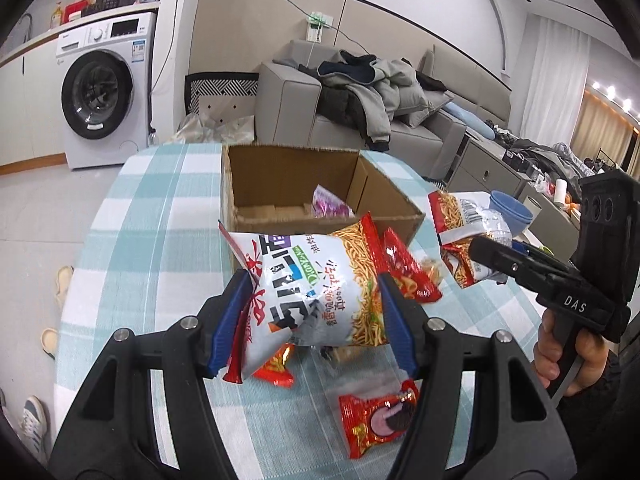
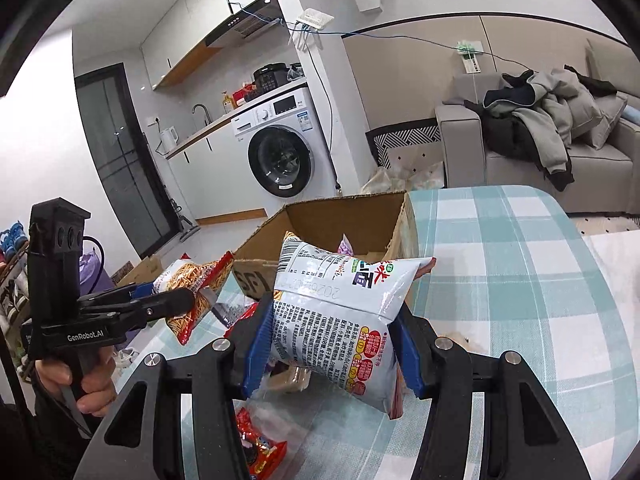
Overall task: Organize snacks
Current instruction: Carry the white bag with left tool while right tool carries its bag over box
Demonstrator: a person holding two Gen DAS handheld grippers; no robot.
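Note:
My left gripper (image 1: 312,300) is shut on a white and red noodle snack bag (image 1: 308,284) and holds it above the table, just in front of the open cardboard box (image 1: 280,184). My right gripper (image 2: 332,332) is shut on a second noodle snack bag (image 2: 340,320), back side up, near the box (image 2: 320,216). Each gripper shows in the other's view, the right one (image 1: 480,254) and the left one (image 2: 188,300), both with their bags. A pink packet (image 1: 328,202) lies inside the box. Red snack packets (image 1: 376,420) lie on the table below.
The round table has a teal checked cloth (image 1: 160,208). A blue bowl (image 1: 512,208) stands right of the box. A washing machine (image 1: 104,96) and a grey sofa with piled coats (image 1: 360,92) stand behind. Shoes (image 1: 34,420) lie on the floor at left.

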